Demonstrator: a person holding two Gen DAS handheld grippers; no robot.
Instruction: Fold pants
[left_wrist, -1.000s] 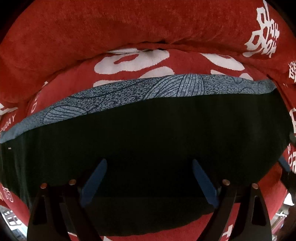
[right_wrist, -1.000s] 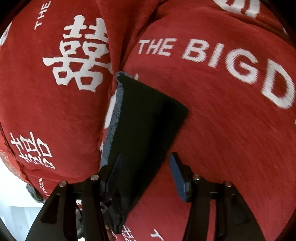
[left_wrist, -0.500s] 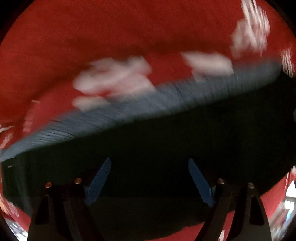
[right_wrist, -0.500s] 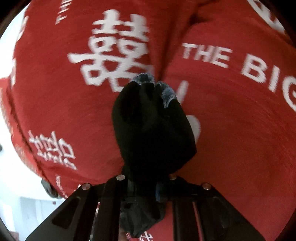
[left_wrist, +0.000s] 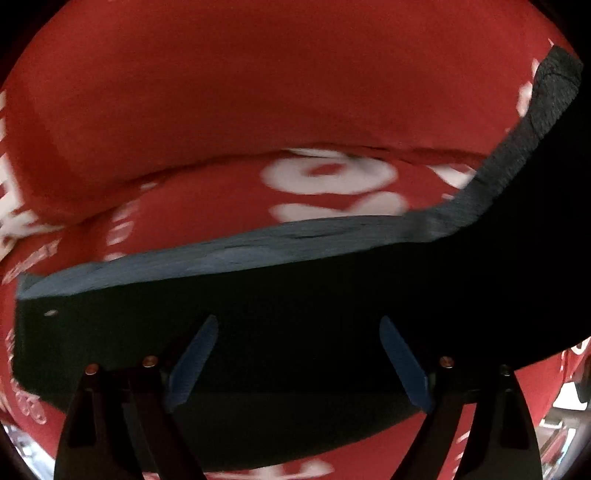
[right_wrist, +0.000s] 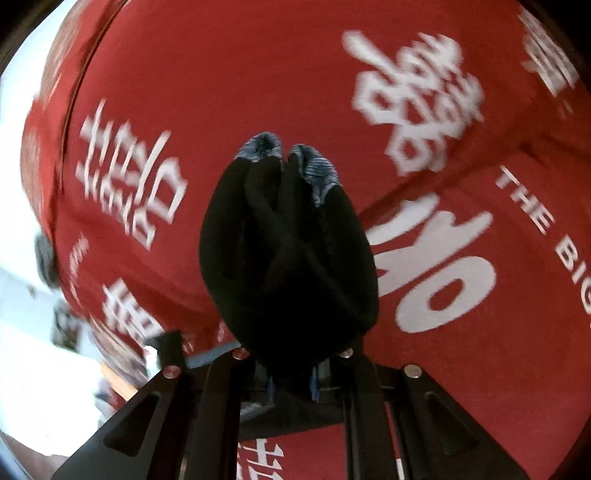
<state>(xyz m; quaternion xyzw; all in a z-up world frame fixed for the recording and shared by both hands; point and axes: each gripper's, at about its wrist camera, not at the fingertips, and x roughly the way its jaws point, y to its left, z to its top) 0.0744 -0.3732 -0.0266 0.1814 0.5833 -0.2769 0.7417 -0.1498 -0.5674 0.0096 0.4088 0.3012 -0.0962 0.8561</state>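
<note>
Fold in progress, shown in 2 wrist views. The pants (left_wrist: 295, 332), black with a blue-grey patterned band (left_wrist: 258, 251) along the far edge, are lying across a red cover (left_wrist: 258, 92) printed with white characters and letters. In the left wrist view the garment is spreading flat from the left edge to the right, where its right end (left_wrist: 546, 110) is rising off the cover and curling up toward the far right.

The left gripper (left_wrist: 297, 362) is hovering over the near part of the cloth with its 2 blue fingers (left_wrist: 192, 362) spread wide apart and nothing between them; whether they are touching the cloth cannot be told. The right gripper (right_wrist: 291, 384) is clamping a bunched end of the pants (right_wrist: 288, 251), the cloth bulging out in front of the closed jaws, with the blue-grey band (right_wrist: 317, 166) showing at the far tip of the bunch.

Judged step: the right end is being lifted to be carried over the flat portion toward the left. The next move probably calls for a level sweep across, with the free gripper pinning the flat part so that it does not drag, and a release only once the edges are lining up.

The left view alone is showing the flat extent of the garment and the raised end; the right view alone is showing the grasp itself and the white lettering (right_wrist: 535, 206) on the cover (right_wrist: 258, 74) below. Motion blur is softening both.
</note>
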